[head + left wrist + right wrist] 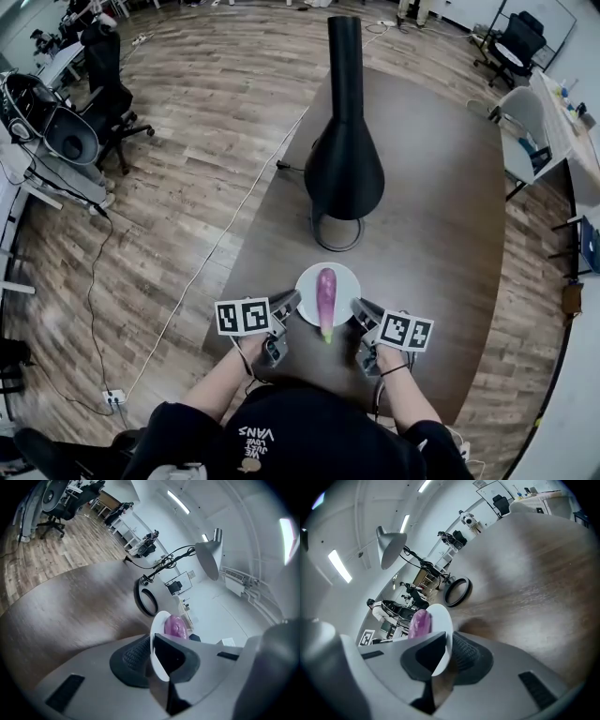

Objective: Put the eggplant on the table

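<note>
Fingers [133, 660] of left gripper [289, 303] and right gripper [361, 310] pinch plate [307, 285] holding eggplant [326, 292]; shirt [281, 442] reads VANS.

Glossy purple eggplant [326, 292], smooth white plate [349, 281], matt wood-grain table [441, 206], matt black lamp [344, 159], plank wood floor [206, 122]

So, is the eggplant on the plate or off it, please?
On: the eggplant lies lengthwise across the white plate in the head view.

Your shirt [309, 433]: "VANS" in white, upside down, bottom centre of the head view.
Smaller print [251, 451] beside it: too small for you to read.
</note>
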